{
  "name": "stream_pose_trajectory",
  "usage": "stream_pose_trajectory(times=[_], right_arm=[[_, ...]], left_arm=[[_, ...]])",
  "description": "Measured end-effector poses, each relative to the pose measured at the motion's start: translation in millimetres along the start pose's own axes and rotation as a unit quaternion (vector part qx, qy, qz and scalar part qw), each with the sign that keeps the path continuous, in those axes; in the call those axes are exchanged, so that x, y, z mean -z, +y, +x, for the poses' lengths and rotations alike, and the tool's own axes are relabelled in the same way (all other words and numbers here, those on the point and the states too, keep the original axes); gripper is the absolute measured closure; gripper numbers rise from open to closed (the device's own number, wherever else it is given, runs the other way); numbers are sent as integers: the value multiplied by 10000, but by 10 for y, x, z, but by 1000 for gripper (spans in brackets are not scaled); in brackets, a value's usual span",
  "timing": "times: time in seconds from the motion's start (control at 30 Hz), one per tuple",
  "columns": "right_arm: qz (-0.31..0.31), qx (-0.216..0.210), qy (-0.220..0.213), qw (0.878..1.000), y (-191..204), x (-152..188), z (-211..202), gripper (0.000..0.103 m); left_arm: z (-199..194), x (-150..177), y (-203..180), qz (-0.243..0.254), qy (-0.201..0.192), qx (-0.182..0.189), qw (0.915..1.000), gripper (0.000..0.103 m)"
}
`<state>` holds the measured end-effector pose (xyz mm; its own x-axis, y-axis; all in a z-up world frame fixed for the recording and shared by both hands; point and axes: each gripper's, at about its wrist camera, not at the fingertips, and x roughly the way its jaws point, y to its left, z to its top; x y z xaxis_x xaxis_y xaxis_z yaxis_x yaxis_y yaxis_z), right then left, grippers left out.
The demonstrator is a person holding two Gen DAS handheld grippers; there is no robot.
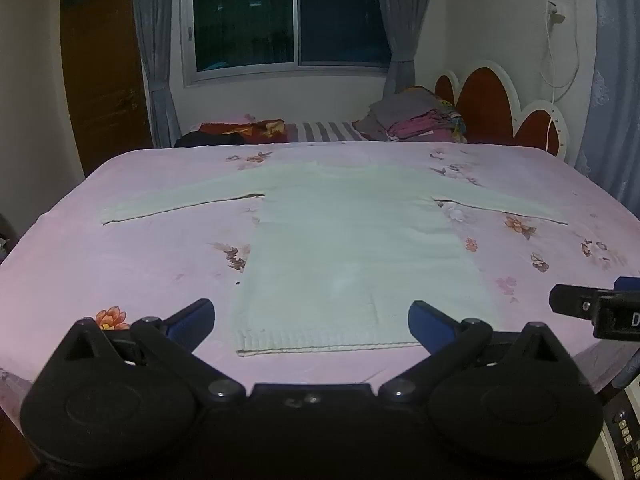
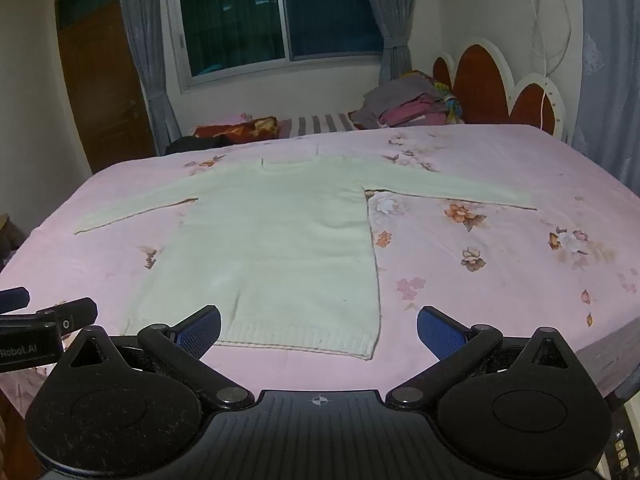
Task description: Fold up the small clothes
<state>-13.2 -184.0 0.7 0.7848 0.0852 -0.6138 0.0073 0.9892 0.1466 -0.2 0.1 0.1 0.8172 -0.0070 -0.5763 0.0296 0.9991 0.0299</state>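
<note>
A pale green long-sleeved knit sweater [image 1: 348, 248] lies flat on the pink floral bed sheet [image 1: 140, 272], sleeves spread out to both sides, ribbed hem nearest me. It also shows in the right wrist view [image 2: 272, 240]. My left gripper [image 1: 312, 320] is open and empty, hovering just before the hem's middle. My right gripper [image 2: 319, 330] is open and empty, above the hem's right corner. The right gripper's side shows at the right edge of the left wrist view [image 1: 600, 308]. The left gripper shows at the left edge of the right wrist view [image 2: 44, 320].
A pile of folded clothes [image 1: 416, 120] sits at the far right by the red and white headboard [image 1: 500, 104]. A red patterned bundle [image 1: 240, 130] and a striped cloth [image 1: 328, 132] lie at the far edge. A window, curtains and a brown door stand behind.
</note>
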Motion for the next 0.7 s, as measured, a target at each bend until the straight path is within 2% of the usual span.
stream_pose_trajectory(times=[0.7], right_arm=[[2, 24, 15, 10000, 42, -21, -12, 0]], left_arm=[[0, -22, -43, 6, 52, -46, 10000, 0]])
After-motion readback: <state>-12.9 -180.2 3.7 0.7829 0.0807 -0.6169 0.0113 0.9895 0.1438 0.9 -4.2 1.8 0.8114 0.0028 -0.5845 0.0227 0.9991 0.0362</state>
